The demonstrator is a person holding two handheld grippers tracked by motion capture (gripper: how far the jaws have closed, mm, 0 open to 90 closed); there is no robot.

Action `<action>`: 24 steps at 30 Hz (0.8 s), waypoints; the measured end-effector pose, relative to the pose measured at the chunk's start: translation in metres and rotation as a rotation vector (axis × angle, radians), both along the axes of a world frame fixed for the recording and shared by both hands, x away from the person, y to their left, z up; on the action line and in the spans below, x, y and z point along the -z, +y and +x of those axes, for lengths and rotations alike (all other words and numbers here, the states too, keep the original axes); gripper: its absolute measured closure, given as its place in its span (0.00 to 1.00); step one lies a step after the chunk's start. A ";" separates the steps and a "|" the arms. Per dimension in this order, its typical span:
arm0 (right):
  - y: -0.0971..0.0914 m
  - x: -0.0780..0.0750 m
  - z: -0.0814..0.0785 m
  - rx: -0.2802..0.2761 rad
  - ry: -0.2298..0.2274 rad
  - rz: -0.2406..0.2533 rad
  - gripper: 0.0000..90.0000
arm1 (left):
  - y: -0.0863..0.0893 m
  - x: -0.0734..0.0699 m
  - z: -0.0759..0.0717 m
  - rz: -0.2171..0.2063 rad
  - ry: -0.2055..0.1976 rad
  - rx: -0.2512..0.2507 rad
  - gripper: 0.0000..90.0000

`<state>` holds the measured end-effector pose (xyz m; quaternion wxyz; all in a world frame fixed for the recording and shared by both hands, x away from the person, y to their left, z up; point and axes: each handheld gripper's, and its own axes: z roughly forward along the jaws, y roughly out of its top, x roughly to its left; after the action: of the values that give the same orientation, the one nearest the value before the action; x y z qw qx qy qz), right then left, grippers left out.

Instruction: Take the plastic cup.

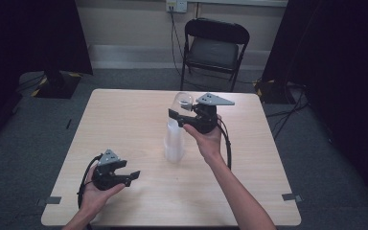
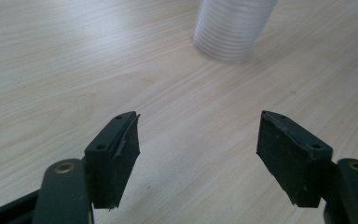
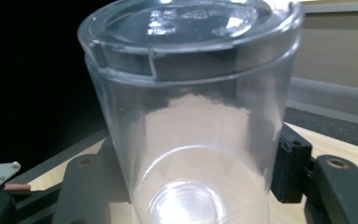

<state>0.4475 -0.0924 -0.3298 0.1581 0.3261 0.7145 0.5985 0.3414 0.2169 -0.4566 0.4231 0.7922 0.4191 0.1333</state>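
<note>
Cup (image 1: 183, 101), clear plastic, sits at centre of the high view, pinched by the right gripper (image 1: 188, 115) above the stack (image 1: 174, 141). Left gripper view: left gripper (image 2: 198, 149) spread wide, stack (image 2: 230, 28) at top. Right gripper view: cup (image 3: 191, 116) between jaws; probably light, slippery, easily crushed, so grip the wall gently.

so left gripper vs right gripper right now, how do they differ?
The left gripper has its jaws wide apart with nothing between them; the right gripper is shut on a clear plastic cup.
The left gripper sits low near the table's front edge; the right gripper is raised above the stack of cups standing mid-table.
Both are black, hand-held, and carry a grey three-cornered plate.
</note>
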 end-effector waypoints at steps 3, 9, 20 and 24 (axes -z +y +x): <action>-0.004 -0.003 -0.001 0.007 -0.003 -0.003 0.42 | -0.001 -0.002 0.000 0.006 -0.003 -0.014 0.31; -0.016 -0.010 -0.007 0.022 0.003 0.013 0.43 | -0.002 -0.005 0.000 -0.019 -0.018 -0.019 0.29; -0.039 -0.011 -0.026 0.028 0.036 0.069 0.44 | -0.011 -0.011 -0.004 -0.071 -0.043 0.042 0.33; -0.047 -0.004 -0.035 0.036 0.060 0.079 0.44 | -0.013 -0.013 -0.005 -0.088 -0.053 0.055 0.34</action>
<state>0.4127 -0.1393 -0.3255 0.1341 0.3627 0.6887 0.6133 0.3363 0.2038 -0.4439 0.4718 0.7804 0.3912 0.1239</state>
